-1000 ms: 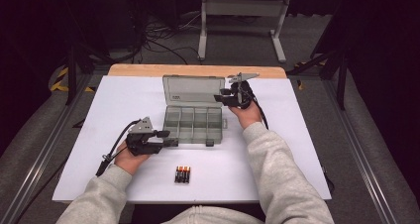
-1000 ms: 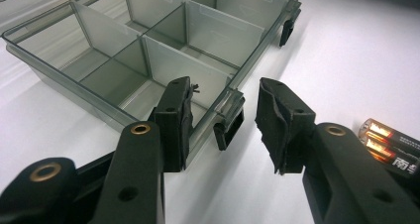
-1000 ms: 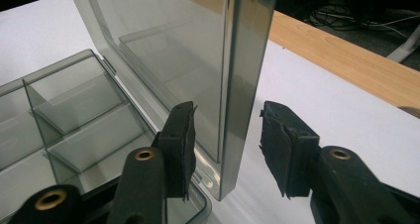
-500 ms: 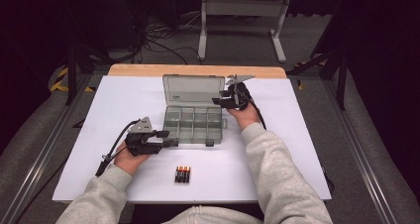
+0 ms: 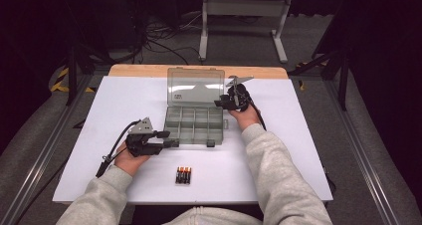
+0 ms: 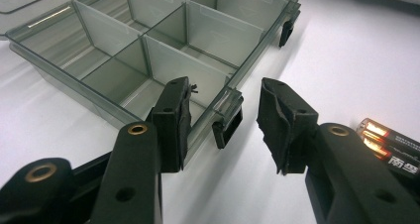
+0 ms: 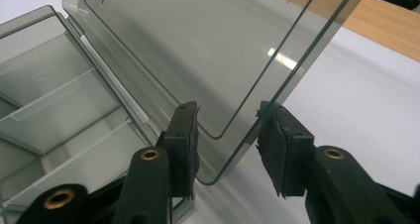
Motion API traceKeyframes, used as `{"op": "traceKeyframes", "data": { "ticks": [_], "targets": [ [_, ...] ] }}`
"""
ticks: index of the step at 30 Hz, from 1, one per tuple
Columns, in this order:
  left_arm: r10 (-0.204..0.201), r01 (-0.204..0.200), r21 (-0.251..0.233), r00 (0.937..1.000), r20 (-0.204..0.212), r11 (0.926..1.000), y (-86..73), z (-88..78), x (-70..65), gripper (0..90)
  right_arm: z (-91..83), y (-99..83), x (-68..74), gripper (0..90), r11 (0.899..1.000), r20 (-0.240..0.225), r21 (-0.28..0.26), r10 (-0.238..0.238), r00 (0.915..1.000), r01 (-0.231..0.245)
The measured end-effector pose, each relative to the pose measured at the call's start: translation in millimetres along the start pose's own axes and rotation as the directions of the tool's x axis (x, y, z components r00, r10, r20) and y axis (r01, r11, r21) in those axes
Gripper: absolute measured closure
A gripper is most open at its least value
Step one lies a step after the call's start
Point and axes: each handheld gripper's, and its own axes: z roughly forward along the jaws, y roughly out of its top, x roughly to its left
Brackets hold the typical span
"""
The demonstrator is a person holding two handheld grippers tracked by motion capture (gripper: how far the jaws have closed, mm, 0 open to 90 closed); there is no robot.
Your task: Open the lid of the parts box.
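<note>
High view: organiser box [image 5: 194, 128] on table [image 5: 308, 150], lid [image 5: 195, 85] raised, its corner straddled by right gripper [image 5: 223, 103], jaws just closing, no pad contact, left gripper [image 5: 169, 138] unclenched astride latch [image 6: 228, 127] at box front, batteries [image 5: 183, 174] nearby.

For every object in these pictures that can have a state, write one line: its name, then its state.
Compartment box: open, its compartments empty.
Lid: raised, between the right jaws.
Front latch: undone.
Batteries: lying grouped on the table.
Left gripper: open, straddling the latch.
Right gripper: open around the lid's corner.

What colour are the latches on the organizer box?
Black latches on the smoky grey box; clearest in the left gripper view.
</note>
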Motion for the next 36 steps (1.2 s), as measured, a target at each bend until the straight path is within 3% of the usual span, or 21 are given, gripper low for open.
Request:
{"op": "traceKeyframes", "data": {
  "ticks": [8,23,29,36],
  "targets": [
    [0.002,-0.002,-0.001,1.0,0.001,1.0,-0.1,0.2,0.0,55.3,0.8,-0.8,-2.7,51.5,1.0,0.016,0.004,0.01,0.9998,-0.01],
    [-0.012,0.012,-0.015,0.9998,0.013,0.9998,0.5,-0.8,0.1,52.6,1.7,-1.2,-7.8,46.4,0.999,0.021,0.016,0.037,0.9991,-0.038],
    [-0.006,0.007,-0.057,0.9999,0.013,0.9983,2.8,-8.0,1.5,47.0,-9.9,4.8,-2.4,40.0,1.0,0.045,-0.001,0.014,0.9989,-0.014],
    [-0.068,0.071,-0.114,0.9973,0.026,0.991,2.8,-27.7,4.2,31.5,-32.7,16.0,13.4,26.9,0.999,0.026,-0.044,0.005,0.9997,-0.003]
  ]
}}
